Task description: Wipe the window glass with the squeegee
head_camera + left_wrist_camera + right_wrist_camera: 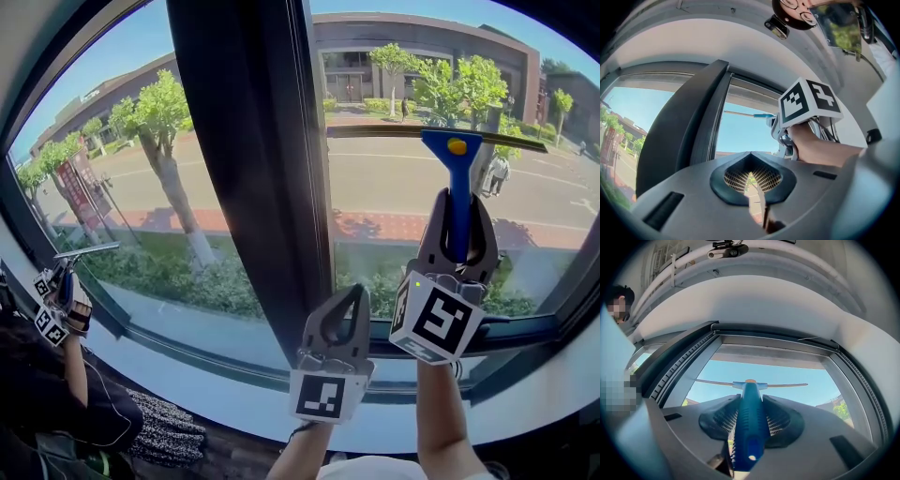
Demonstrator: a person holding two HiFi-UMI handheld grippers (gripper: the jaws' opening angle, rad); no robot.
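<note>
**Squeegee up on the pane right of the post**

The right tongs (459,211) are clamped on the blue plastic handle of the long-bladed squeegee (456,155). Its blade lies level, seemingly against the clear window glass (384,197), right of the dark upright window post (253,169). The left tongs (357,292), by the post's foot, are closed on nothing. The tool looks light and stiff with a soft rubber edge, best held low on the ribbed handle

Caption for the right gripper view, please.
Right gripper shut on the blue squeegee, blade level before the window glass.
</note>
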